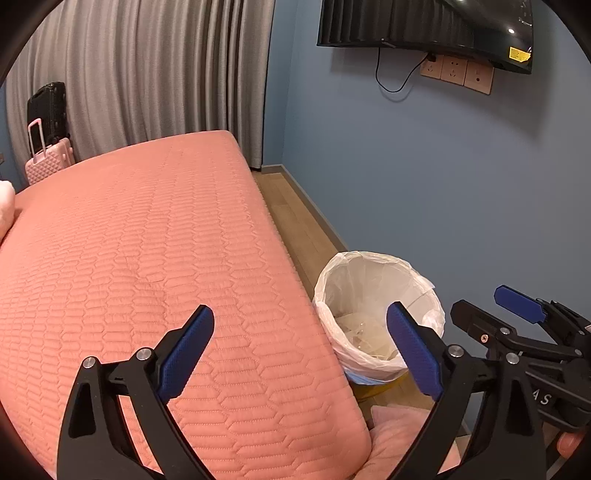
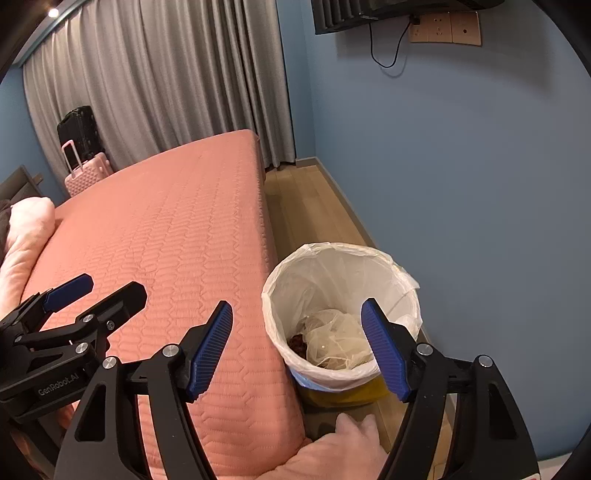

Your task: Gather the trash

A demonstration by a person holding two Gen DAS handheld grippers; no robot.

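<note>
A yellow trash bin lined with a white plastic bag (image 1: 373,269) stands on the wood floor between the bed and the blue wall. It also shows in the right wrist view (image 2: 343,266), holding crumpled clear plastic (image 2: 340,341) and some dark scraps. My left gripper (image 1: 301,352) is open and empty above the bed's corner, beside the bin. My right gripper (image 2: 297,347) is open and empty, above the bin's near rim. Each gripper shows in the other's view: the right one (image 1: 491,308), the left one (image 2: 105,288).
A bed with a pink quilted cover (image 1: 147,258) fills the left. A pink pillow (image 2: 26,236) lies at its left edge. A pink suitcase (image 2: 86,173) and a black one stand by grey curtains. A TV (image 1: 424,26) and sockets hang on the blue wall. A strip of wood floor (image 2: 306,210) runs between bed and wall.
</note>
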